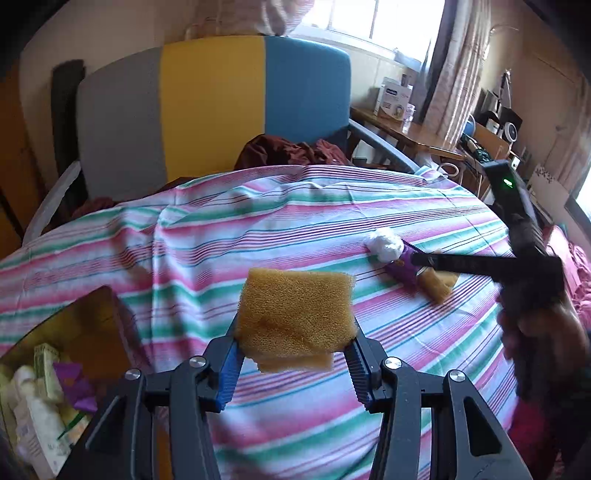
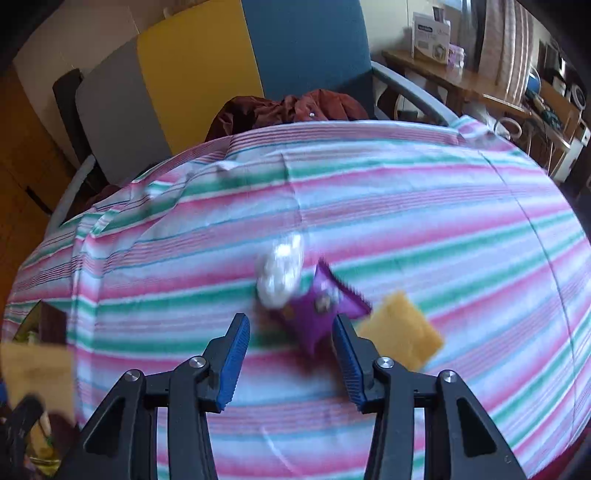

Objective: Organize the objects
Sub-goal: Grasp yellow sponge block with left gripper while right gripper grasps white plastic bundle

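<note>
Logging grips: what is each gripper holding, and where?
Left gripper clamps the sponge by its lower side edges. Right gripper holds nothing.

Work surface covered by a striped cloth in pink, green and white. Behind it, 1 chair with grey, yellow and blue back panels. Wooden side table at right. Bright window with patterned curtain.

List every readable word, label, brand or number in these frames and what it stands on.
None is readable.
White carton on the wooden side table: blue label, too small.
Packets in the box at lower left: print too blurred.
Purple packet: motion-blurred.
</note>
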`<state>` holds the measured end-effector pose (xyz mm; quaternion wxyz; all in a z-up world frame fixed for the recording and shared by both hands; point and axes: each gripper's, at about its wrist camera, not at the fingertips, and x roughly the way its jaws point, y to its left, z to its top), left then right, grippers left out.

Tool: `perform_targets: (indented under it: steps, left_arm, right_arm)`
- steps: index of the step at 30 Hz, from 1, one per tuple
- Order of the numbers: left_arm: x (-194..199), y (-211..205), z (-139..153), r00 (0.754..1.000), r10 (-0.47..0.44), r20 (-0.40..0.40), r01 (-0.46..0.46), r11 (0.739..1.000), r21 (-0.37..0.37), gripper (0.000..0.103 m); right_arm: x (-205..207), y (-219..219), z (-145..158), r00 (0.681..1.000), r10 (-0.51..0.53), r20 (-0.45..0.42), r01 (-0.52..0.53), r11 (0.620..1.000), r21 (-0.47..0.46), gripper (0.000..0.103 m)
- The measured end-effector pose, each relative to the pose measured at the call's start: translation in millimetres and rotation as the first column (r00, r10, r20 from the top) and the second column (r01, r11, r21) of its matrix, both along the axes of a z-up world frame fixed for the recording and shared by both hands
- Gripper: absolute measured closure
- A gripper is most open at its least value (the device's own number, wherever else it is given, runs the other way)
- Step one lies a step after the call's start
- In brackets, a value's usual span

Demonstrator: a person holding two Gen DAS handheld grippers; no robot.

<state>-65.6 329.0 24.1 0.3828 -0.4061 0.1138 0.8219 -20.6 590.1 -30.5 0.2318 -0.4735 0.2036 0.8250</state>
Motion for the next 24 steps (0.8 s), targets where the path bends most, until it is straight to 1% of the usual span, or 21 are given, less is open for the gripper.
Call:
perform_targets:
  steps: [2,5,9,11,12,15,19,24]
  left_arm:
    - [2,-12,2,1.0,0.014,0.007,-0.014,1.0,0.0,0.052]
    - [5,-31,8,0.999,0.035,-0.006,-0.035,0.999,0.0,0.052]
    - [4,-57,13,0.997,0.082,-0.015,-0.082,0.997,0.01,0.052]
    - [2,-65,12,0.994,0.103,-0.024,-0.103,0.995,0.003,0.052]
    - [1,-69,11,0.993,0.116,-0.033,-0.117,0.993,-0.006,0.052]
    - [1,-78,9,0.987,0.146,-0.061,-0.148,0.989,-0.023,0.052]
    - [4,-92,9,0.978,0.181,-0.108,-0.185,0.982,-0.028,0.052]
    - [10,-111,7,0.966,0.221,-0.134,-0.227,0.973,-0.035,0.052]
  right_arm:
    - [-16,7,-5,1.0,-0.008,0.001,0.007,1.0,0.03,0.056]
    - [-38,14,-14,0.999,0.009,0.032,-0.01,0.999,0.04,0.056]
    - [-60,14,-34,0.994,0.037,0.108,-0.043,0.998,0.053,0.057]
    - [-65,10,-42,0.987,0.061,0.147,-0.07,0.996,0.061,0.069]
    - [-67,6,-44,0.985,0.074,0.159,-0.085,0.994,0.069,0.072]
    - [-66,-6,-46,0.98,0.104,0.169,-0.119,0.989,0.084,0.074]
    - [-56,-29,-42,0.977,0.149,0.152,-0.16,0.985,0.062,0.074]
    - [-44,-68,-43,0.961,0.23,0.152,-0.234,0.972,0.008,0.074]
